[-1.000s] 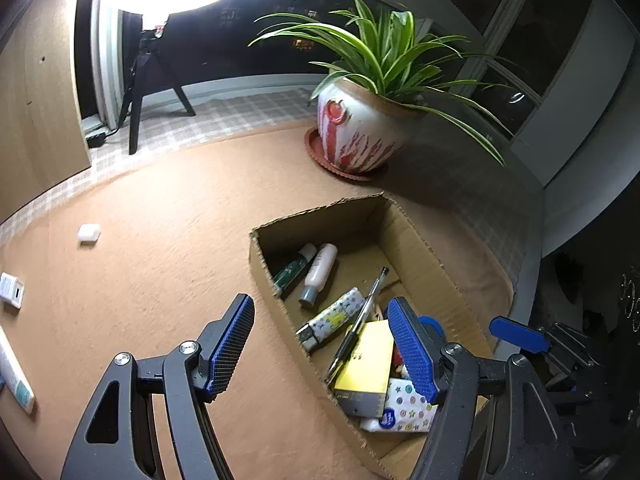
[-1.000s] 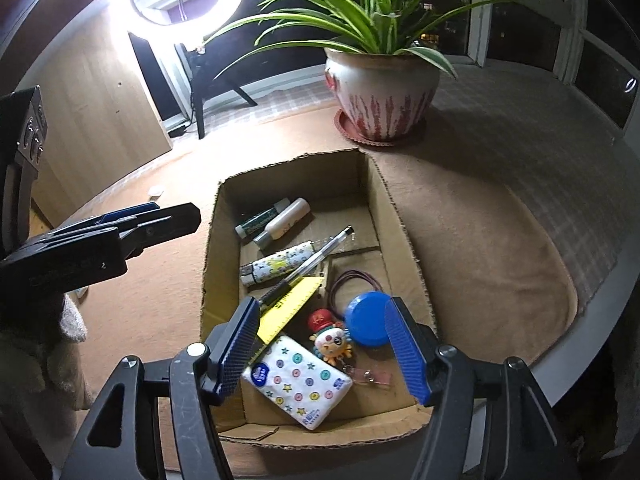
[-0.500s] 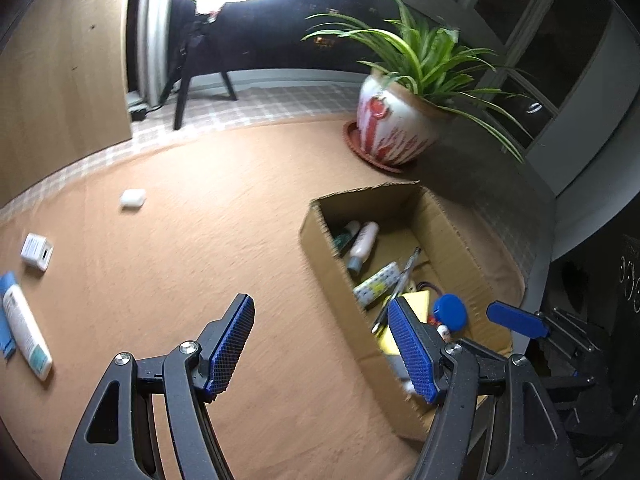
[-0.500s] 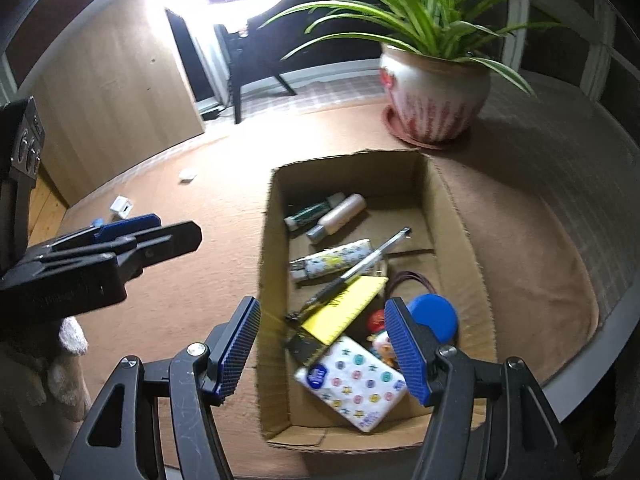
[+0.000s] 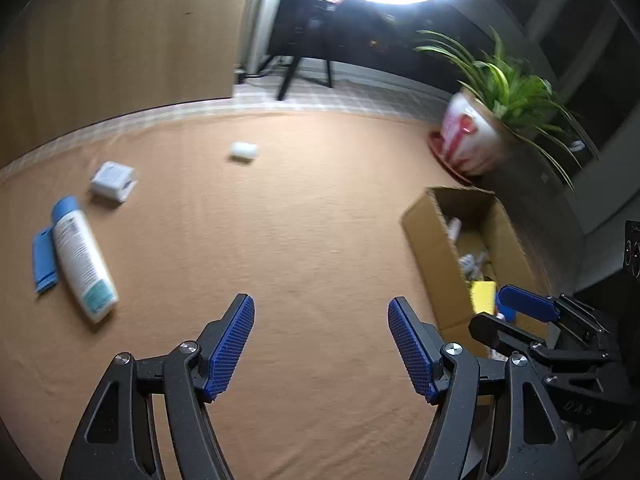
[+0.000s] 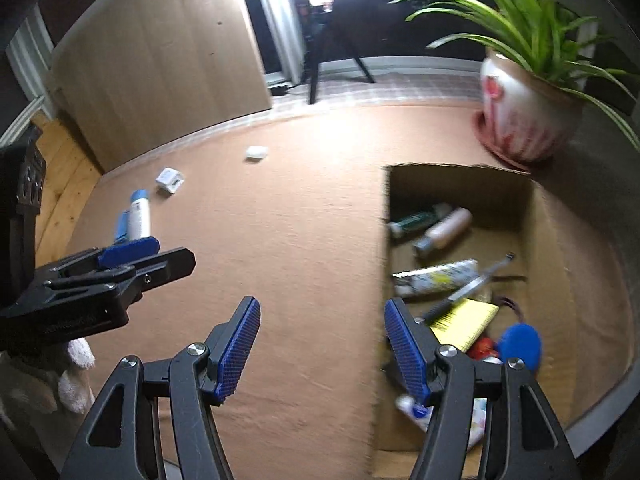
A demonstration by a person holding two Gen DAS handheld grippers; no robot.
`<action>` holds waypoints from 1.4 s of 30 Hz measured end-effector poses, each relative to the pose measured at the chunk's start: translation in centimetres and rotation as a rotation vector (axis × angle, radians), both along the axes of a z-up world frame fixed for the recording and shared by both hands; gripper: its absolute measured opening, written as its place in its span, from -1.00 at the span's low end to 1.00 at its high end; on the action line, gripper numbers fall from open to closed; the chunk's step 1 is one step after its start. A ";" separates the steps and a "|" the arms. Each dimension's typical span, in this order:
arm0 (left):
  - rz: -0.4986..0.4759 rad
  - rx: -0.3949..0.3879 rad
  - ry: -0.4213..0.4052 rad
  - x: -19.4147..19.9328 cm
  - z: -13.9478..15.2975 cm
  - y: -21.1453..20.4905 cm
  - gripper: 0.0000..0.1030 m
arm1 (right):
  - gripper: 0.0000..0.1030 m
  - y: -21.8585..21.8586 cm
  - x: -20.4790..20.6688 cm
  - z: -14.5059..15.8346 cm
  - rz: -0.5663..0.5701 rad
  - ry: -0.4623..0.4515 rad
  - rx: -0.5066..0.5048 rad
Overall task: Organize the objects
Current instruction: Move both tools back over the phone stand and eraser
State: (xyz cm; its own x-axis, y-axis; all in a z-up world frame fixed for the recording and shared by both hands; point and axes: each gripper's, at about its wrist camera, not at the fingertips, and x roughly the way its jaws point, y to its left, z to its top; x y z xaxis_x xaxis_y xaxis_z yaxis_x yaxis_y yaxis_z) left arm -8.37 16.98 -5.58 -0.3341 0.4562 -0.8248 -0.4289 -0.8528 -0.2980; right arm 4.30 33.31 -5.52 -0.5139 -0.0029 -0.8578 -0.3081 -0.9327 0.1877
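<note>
A cardboard box (image 5: pixel 436 236) (image 6: pixel 536 208) stands at the right of the brown cloth. It holds tubes, a pen, a yellow pad (image 6: pixel 466 322) and a blue lid (image 6: pixel 520 344). On the cloth to the left lie a white bottle with a blue cap (image 5: pixel 82 256) (image 6: pixel 139 216), a blue flat piece (image 5: pixel 43 260), a small white box (image 5: pixel 113 182) (image 6: pixel 170 180) and a white eraser-like block (image 5: pixel 244 151) (image 6: pixel 256 153). My left gripper (image 5: pixel 320 344) is open and empty above bare cloth. My right gripper (image 6: pixel 322 348) is open and empty at the box's left wall.
A potted plant (image 5: pixel 476 140) (image 6: pixel 528 116) stands behind the box. A ring light on a tripod (image 5: pixel 308 60) stands at the back beside a wooden panel (image 5: pixel 120 40). The table edge runs just right of the box.
Both grippers have swung left, away from the box. The loose bottle, small box and block have come into both views. Both grippers stay open.
</note>
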 end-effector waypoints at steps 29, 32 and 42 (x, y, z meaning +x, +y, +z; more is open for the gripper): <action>0.334 -0.037 -0.057 -7.7 -3.8 -16.9 0.41 | 0.18 -0.1 -16.0 -1.8 0.098 -0.004 -0.066; 0.383 -0.039 -0.060 -7.8 -4.3 -19.7 0.41 | 0.18 -0.4 -17.9 -2.4 0.100 -0.011 -0.057; 0.471 -0.037 -0.119 -11.8 -6.8 -26.0 0.21 | 0.18 -4.3 -20.4 -4.1 0.138 -0.029 -0.087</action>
